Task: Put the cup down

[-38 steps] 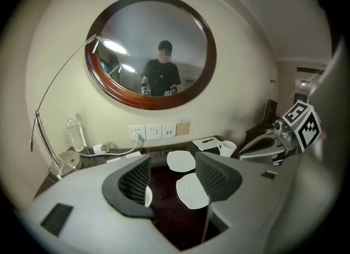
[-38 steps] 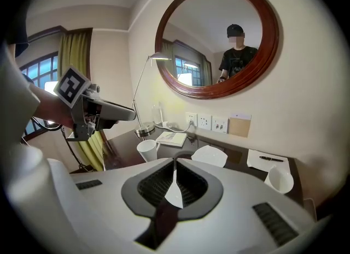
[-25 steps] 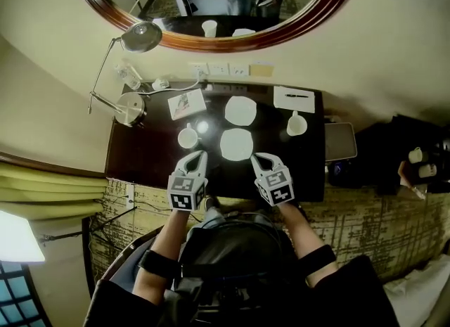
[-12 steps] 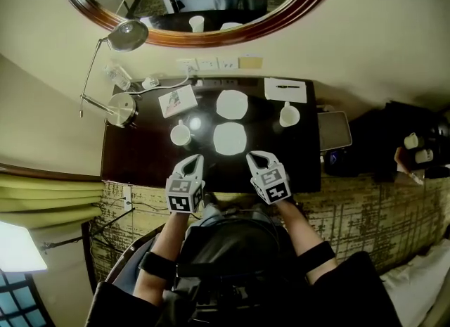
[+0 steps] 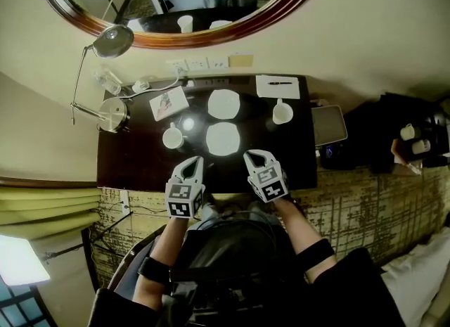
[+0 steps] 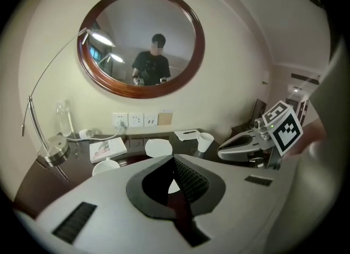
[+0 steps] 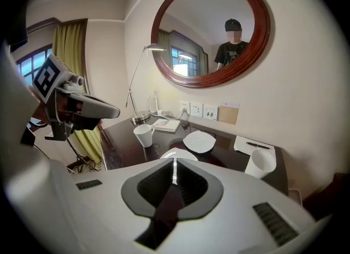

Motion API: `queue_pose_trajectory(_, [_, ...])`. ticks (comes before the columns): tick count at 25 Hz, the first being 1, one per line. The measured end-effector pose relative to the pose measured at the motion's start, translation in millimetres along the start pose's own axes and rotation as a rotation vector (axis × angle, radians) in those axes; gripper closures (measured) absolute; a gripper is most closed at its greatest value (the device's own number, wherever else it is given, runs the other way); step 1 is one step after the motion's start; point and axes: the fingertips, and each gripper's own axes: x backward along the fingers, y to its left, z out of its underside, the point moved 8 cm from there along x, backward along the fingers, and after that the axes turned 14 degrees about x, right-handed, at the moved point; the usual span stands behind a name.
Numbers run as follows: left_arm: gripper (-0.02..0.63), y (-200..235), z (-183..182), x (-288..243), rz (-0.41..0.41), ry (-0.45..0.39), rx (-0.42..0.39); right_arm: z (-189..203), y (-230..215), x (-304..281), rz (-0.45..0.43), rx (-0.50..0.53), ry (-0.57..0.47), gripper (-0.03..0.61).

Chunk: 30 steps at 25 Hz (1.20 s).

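Left gripper [image 5: 193, 162] and right gripper [image 5: 252, 156] were both clenched shut, nothing in them, at the near edge of the desk [image 5: 133, 160]. A cup [image 5: 172, 136] stood upright just ahead-left of the left gripper. A second cup [image 5: 282, 112] stood farther ahead-right of the right gripper.

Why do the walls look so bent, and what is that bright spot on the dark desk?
Head view: a wide lens bows the wall and desk edges; the white spot is glare on the glossy top beside the left cup; the window at lower left is washed out. Left and right gripper views: stronger fisheye, black corners.
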Motion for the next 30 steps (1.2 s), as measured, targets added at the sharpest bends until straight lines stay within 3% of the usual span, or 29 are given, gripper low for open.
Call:
queue_pose_trajectory(5, [0.627,-14,-4,-17,0.029,0.024,-0.021,12,-24,-9,0.038,0.030,0.052,0.538])
queue_pose_trajectory(12, [0.627,-45,-7,-53,0.069,0.067,-0.042,23,-89,-8,0.090,0.092,0.135,0.332])
queue_pose_trajectory(14, [0.627,-54,-9,-65,0.076,0.075,-0.048,29,-112,-11,0.109,0.096,0.156,0.185])
queue_pose_trajectory(17, [0.627,-70,-11,-83,0.086,0.084,-0.064,40,-148,-18,0.126,0.068,0.192,0.101])
queue_pose_trajectory(23, [0.626,-96,-11,-120,0.093,0.112,-0.092,55,-195,-44,0.083,0.051,0.231,0.035])
queue_pose_trajectory(30, [0.627,-110,-2,-147,0.078,0.130,-0.072,73,-219,-76,-0.013,0.053,0.259,0.029])
